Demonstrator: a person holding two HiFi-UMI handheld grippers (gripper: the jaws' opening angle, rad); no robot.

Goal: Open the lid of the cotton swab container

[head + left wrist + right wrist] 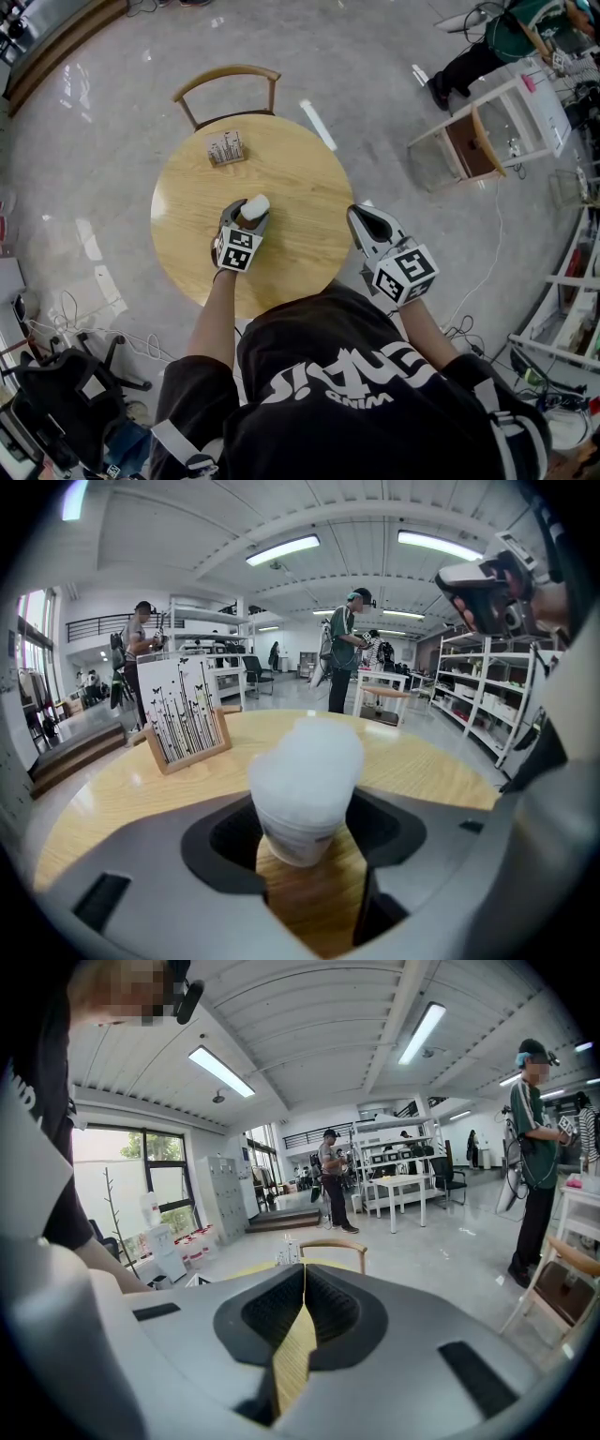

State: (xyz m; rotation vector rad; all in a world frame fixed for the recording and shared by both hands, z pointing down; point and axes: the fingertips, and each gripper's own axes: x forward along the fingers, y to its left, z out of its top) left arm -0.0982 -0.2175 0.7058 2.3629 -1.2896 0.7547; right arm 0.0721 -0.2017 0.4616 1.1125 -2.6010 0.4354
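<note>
Your left gripper point(246, 217) reaches in from 6 o'clock to the middle of the round table point(300, 169). It is pinching the white swab container point(255, 205). In the left gripper view both jaws press against the container's lower sides, and its wider top rises above them, too blurred to show a lid seam. From your head camera that white top pokes out past the jaw tips toward 1 o'clock. Whether the base sits on the wood or just clear of it, you cannot tell. Your right gripper point(359, 216) is at the table's 3 o'clock edge, well apart from the container and pointing toward 11 o'clock. Its jaws are pressed together with nothing between them; only the table edge shows below them. A small wooden card stand point(225, 148) sits upright near the rim at 11 o'clock. A chair point(228, 80) stands just beyond the table at 12 o'clock.
</note>
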